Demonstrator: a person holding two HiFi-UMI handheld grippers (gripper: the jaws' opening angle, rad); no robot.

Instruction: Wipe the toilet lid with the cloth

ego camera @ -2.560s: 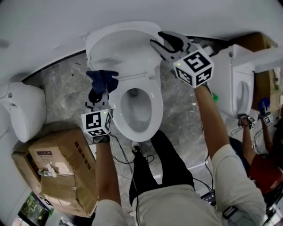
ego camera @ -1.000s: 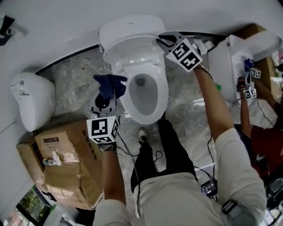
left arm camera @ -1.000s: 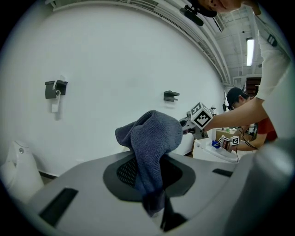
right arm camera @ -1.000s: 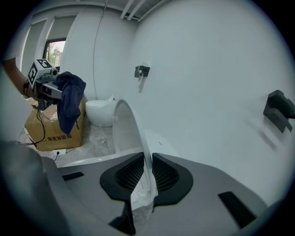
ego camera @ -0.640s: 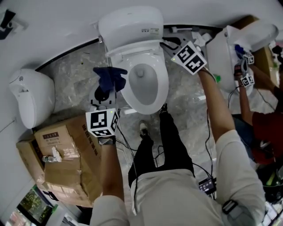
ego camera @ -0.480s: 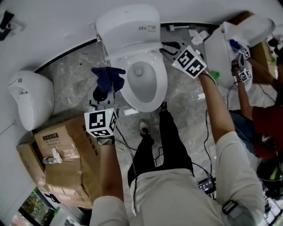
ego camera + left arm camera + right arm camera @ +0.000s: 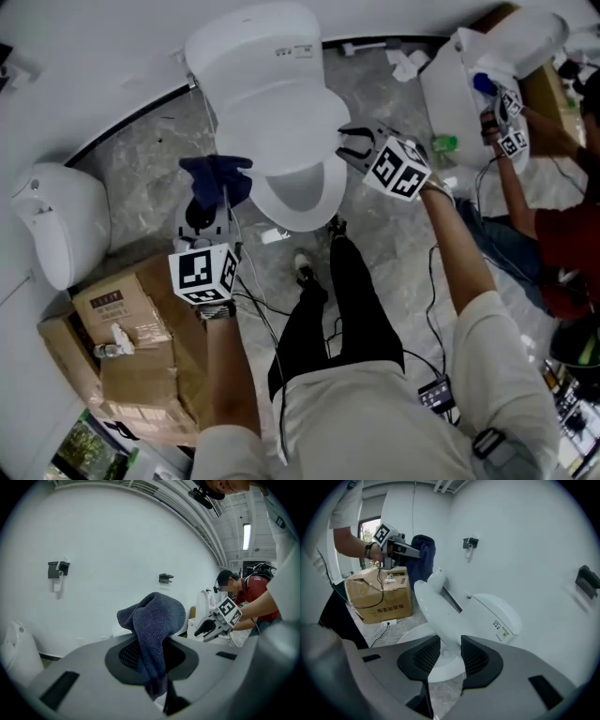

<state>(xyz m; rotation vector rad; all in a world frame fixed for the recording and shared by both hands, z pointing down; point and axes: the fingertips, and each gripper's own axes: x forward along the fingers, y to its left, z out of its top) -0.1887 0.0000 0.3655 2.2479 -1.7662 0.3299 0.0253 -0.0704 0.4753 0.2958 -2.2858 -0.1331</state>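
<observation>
My right gripper [image 7: 349, 147] jaws have just been opening, the toilet lid [image 7: 281, 141] loose between them; it may slam. My left gripper [image 7: 152, 663] jaws pinch the cloth [image 7: 154, 620].

I see toilet lid [image 7: 281, 131] smooth, glossy white; cloth [image 7: 217, 176] dark blue, coarse knit, matt; cardboard box [image 7: 141, 337] dull brown paper; floor [image 7: 141, 159] grey marbled stone; right gripper [image 7: 445, 654] matt grey plastic, ribbed pads [image 7: 425, 656].

In the head view, around the lid [image 7: 281, 122]: tank [image 7: 248, 42] at twelve o'clock, cloth [image 7: 216, 176] just beside at eight, second toilet [image 7: 52, 220] well beyond it, box [image 7: 141, 347] at seven, third toilet [image 7: 455, 89] at three.
</observation>
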